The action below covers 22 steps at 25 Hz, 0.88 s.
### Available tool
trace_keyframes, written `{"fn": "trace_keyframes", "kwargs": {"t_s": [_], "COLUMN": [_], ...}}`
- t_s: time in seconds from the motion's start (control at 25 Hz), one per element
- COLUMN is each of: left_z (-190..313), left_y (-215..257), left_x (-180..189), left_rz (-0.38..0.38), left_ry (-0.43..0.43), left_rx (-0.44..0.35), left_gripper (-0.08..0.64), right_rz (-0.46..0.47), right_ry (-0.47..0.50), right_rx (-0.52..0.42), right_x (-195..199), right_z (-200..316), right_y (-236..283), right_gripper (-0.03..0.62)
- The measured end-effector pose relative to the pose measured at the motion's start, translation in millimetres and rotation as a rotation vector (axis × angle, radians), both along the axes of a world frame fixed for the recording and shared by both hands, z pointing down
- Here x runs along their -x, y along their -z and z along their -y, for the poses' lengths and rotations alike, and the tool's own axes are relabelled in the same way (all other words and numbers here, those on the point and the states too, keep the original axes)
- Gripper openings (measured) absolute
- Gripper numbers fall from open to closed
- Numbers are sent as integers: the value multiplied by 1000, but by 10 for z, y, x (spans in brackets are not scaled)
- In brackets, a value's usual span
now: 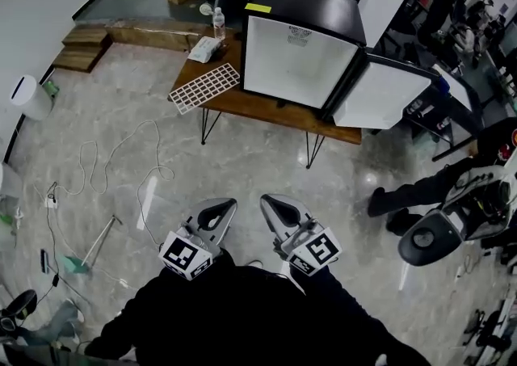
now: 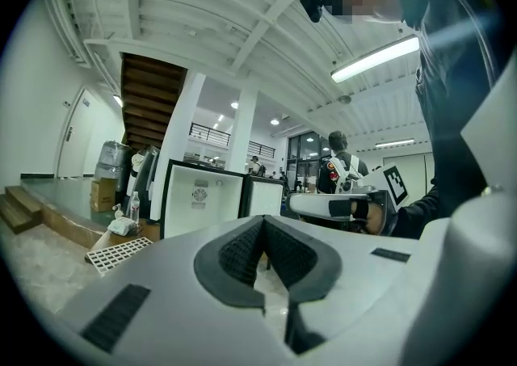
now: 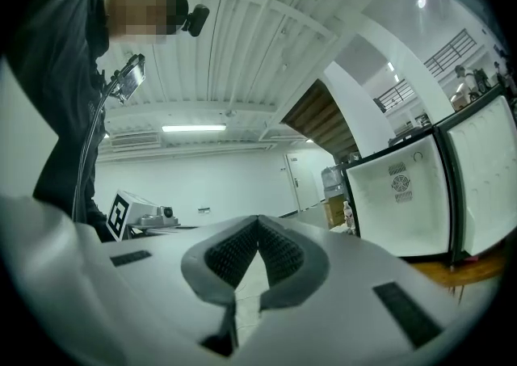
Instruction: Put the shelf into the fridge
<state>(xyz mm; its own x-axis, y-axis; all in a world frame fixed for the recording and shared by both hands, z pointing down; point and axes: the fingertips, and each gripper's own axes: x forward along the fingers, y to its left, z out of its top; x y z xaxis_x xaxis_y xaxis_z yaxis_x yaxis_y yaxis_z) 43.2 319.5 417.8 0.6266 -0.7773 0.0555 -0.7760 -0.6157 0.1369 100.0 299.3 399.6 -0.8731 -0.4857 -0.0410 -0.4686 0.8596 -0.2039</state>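
Two grippers are facing the fridge, both closed and empty.

The fridge (image 1: 300, 53) is standing on the wooden table (image 1: 266, 110) with its door (image 1: 380, 94) hanging open to the right and its white interior showing bare. The shelf (image 1: 203, 87), a white wire grid, is lying flat on the table's left end, just beside the fridge, with one corner appearing to overhang the edge. It is looking light, thin and stiff, and its coated wires are probably slippery. The best hold is judged to be the outer rim wire, one gripper per side. The left gripper (image 1: 218, 211) and right gripper (image 1: 275, 209) are pointing level, well apart from the table, with jaws pressed together on nothing.
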Motion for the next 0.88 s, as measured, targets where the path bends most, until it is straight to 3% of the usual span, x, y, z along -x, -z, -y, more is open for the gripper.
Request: {"fn": "trace_keyframes", "kwargs": {"t_s": [0.56,0.88], "left_z": [1910,2707], "left_y": [-138,-457], "left_x": [1549,2385], "left_rz": [-77,-258], "left_ry": [33,110], "left_rx": [37,166], "left_gripper": [5,5], "right_rz": [-123,-96], "right_ry": [106,111], "right_rx": [-2,45], "right_x": [1629,2495], "right_z": [1759,2625], "right_y": [-153,-283], "right_gripper": [6,6]}}
